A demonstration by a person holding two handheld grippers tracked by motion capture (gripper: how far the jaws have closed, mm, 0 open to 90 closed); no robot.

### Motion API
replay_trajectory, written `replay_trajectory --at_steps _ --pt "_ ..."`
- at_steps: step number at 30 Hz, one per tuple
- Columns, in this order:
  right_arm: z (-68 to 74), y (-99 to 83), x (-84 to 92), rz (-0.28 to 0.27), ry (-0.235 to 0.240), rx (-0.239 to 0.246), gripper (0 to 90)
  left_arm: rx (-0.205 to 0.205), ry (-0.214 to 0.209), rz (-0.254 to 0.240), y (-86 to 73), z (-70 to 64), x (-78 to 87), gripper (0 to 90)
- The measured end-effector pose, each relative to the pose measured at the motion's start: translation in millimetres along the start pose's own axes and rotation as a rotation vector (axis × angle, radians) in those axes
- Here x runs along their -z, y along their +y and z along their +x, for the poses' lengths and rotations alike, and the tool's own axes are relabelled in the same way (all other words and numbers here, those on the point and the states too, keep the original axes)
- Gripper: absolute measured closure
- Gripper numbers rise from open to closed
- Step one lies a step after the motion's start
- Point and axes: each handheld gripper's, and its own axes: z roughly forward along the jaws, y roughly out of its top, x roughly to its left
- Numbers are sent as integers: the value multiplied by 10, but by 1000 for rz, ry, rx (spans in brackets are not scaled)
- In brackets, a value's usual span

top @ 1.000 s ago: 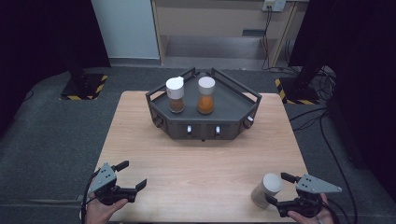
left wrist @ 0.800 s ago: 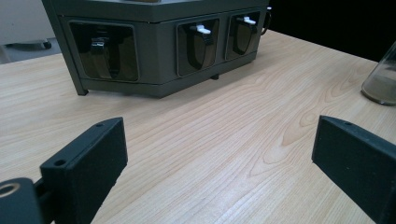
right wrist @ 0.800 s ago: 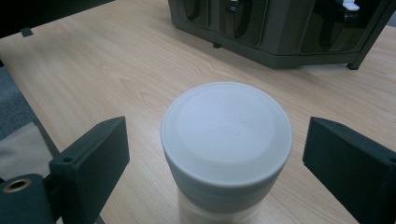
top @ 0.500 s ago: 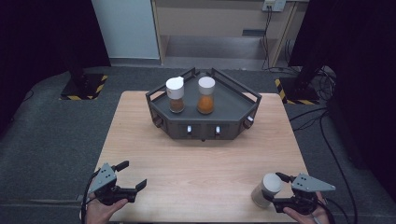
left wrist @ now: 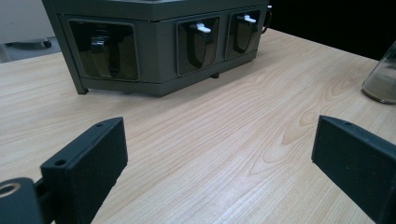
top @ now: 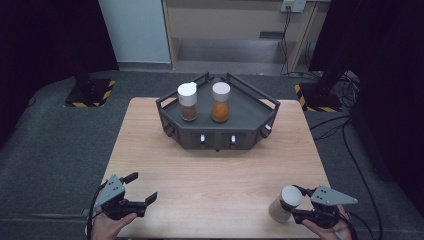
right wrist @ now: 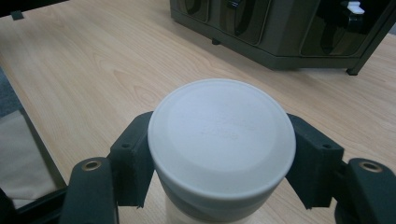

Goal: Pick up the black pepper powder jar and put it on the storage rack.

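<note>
Closing in from both sides at lower right, the right gripper [top: 295,212] now clamps the white-lidded glass spice jar [top: 286,202] ready for lifting, while the left gripper [top: 142,192] waits, jaws apart.

At the lower right of the high view we see the right gripper [top: 292,212] has just been closing; its jaws now press the white-lidded jar [top: 286,202] between them.
</note>
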Motion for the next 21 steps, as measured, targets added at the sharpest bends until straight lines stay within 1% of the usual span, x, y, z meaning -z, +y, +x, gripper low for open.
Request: replay_trajectory --at_steps 3,11,15,18,21 --pt "-28 30 -11 8 8 0 343 0 0 0 0 1 0 29" --pt "-87 143 -99 27 27 30 343 3 2 -1 -5 2 4 29" --pt "-175 178 -133 8 42 16 343 3 2 -2 -7 2 7 29" --pt "-252 237 -165 1 54 15 343 1 1 0 -4 -1 5 29" --pt "-325 329 -205 0 70 33 343 3 1 0 -5 1 4 29"
